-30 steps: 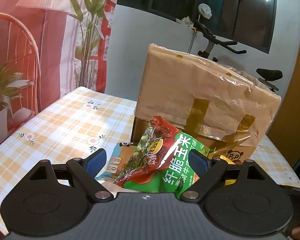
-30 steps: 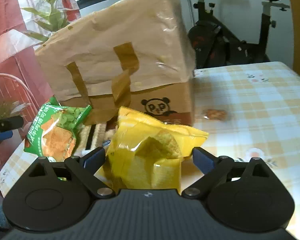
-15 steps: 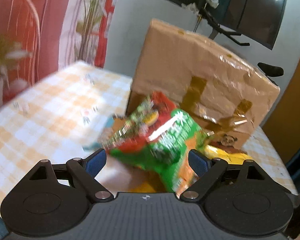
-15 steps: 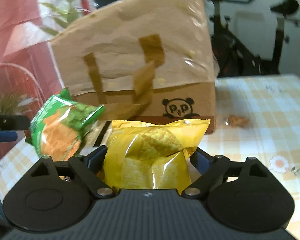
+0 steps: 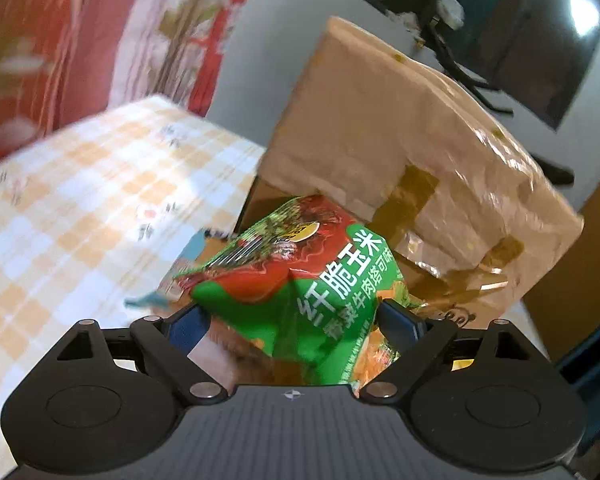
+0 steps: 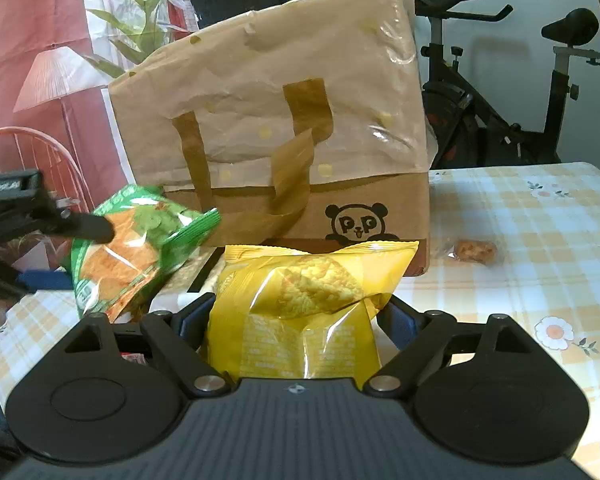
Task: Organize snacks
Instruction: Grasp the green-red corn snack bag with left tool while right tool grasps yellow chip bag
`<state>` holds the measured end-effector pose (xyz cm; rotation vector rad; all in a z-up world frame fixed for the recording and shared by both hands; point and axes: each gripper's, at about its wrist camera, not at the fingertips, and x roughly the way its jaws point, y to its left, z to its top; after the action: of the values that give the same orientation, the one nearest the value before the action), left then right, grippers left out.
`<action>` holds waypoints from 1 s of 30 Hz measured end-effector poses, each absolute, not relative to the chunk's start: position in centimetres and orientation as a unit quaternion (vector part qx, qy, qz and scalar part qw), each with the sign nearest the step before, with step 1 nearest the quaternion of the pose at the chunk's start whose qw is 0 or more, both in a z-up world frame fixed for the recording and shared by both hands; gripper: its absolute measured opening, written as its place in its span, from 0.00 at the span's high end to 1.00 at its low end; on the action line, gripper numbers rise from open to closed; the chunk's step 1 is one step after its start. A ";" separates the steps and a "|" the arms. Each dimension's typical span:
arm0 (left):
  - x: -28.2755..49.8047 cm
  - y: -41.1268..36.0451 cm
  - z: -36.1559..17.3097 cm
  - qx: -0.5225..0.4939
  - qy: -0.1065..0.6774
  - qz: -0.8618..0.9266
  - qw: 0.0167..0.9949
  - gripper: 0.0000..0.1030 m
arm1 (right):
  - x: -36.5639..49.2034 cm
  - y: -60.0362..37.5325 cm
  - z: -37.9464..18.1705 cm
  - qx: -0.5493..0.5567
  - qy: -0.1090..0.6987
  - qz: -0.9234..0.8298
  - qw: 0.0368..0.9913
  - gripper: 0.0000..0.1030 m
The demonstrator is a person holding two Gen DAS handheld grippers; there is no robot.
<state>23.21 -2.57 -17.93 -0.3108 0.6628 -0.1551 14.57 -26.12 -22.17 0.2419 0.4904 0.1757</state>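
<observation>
Green and red foil snack bag (image 5: 300, 292) sits between the blue pads of the left gripper (image 5: 296, 316); the jaws are opening wide, yet the pads touch the bag on both sides and hold it above the checked yellow tablecloth (image 5: 80, 208). Yellow crinkly chip bag (image 6: 304, 308) is gripped the same way by the right gripper (image 6: 296, 320), whose jaws also stand wide. Both bags are just in front of the tall brown paper carrier bag with a panda print (image 6: 280, 132). To the right of it the cloth has free room, with only a small wrapped biscuit (image 6: 474, 250) near the bag's corner. The left view is blurred, so the flat packets under the green bag are hard to make out. Black exercise bike (image 6: 520, 92) stands behind the table.
</observation>
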 end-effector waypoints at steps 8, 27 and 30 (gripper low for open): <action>24.8 -3.2 -18.7 -0.178 0.322 -0.078 0.927 0.09 | 14.6 -26.2 -22.2 0.114 0.241 0.094 0.959 0.15; 18.4 -2.3 -16.4 -0.097 0.284 -0.064 0.952 0.25 | 14.8 -27.0 -22.3 0.130 0.241 0.100 0.957 0.15; 18.4 -2.2 -16.4 -0.096 0.282 -0.068 0.952 0.25 | 14.5 -26.8 -22.3 0.124 0.237 0.101 0.958 0.16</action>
<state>18.36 -2.25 -16.44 -0.1952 0.5728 -0.1390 14.50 -26.85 -22.26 0.2521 0.4815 0.2058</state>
